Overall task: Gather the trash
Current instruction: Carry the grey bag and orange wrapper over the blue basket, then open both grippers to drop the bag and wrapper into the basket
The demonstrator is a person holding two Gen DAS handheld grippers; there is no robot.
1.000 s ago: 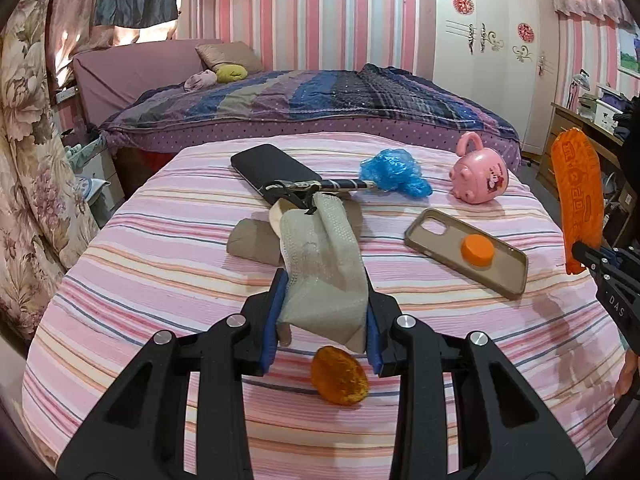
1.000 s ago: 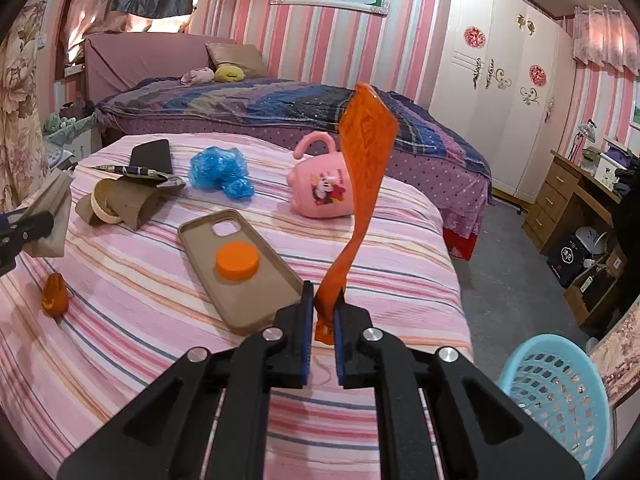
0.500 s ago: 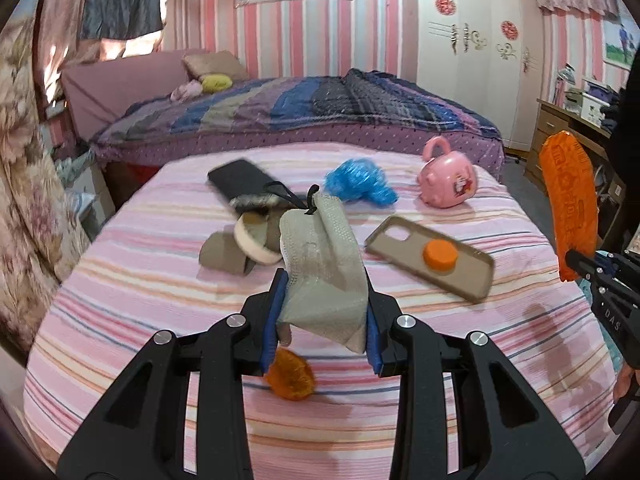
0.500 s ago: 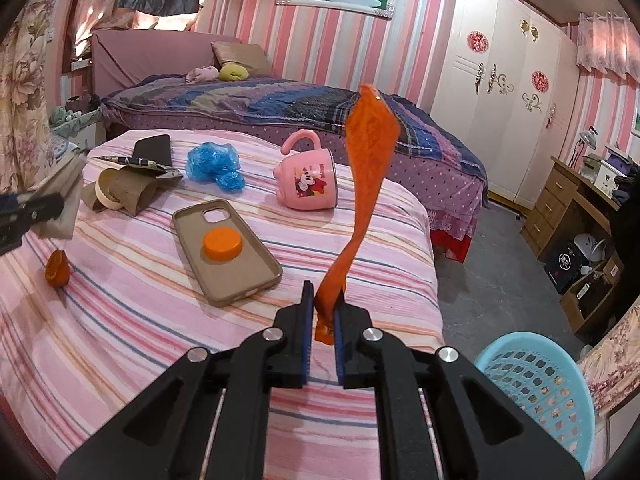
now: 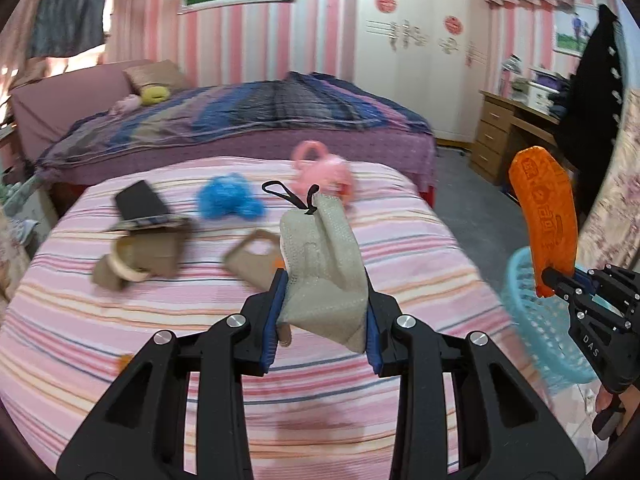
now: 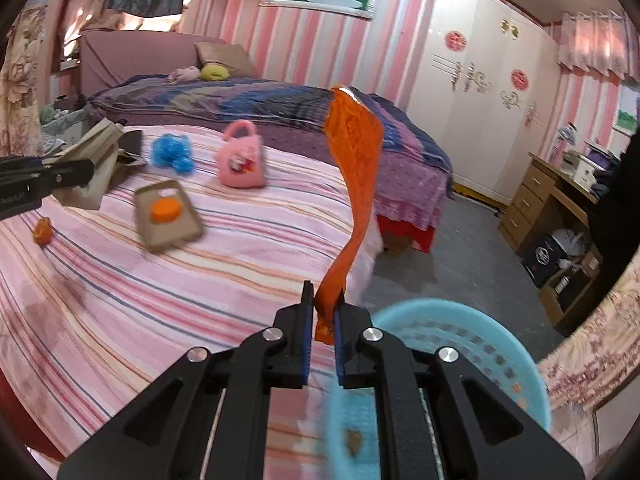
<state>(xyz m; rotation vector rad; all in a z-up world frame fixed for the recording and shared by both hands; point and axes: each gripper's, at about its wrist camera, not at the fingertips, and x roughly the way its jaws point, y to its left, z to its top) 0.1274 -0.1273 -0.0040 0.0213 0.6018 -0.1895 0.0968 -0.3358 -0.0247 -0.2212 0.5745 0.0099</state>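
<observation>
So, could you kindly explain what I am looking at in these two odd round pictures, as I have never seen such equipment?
There is no robot here: a person carries a black two-finger gripper in each hand, and a fisheye camera on each looks forward along its fingers.

The left view shows the left gripper shut on a crumpled grey face mask. At its right edge you see the right gripper from the side.

The right view shows that right gripper shut on a long orange plastic wrapper, above a light blue plastic basket on the floor.

On the pink striped bed cover lie a pink cartoon mug, a crumpled blue plastic bag, a beige phone case with an orange bottle cap on it, and a small orange scrap.
</observation>
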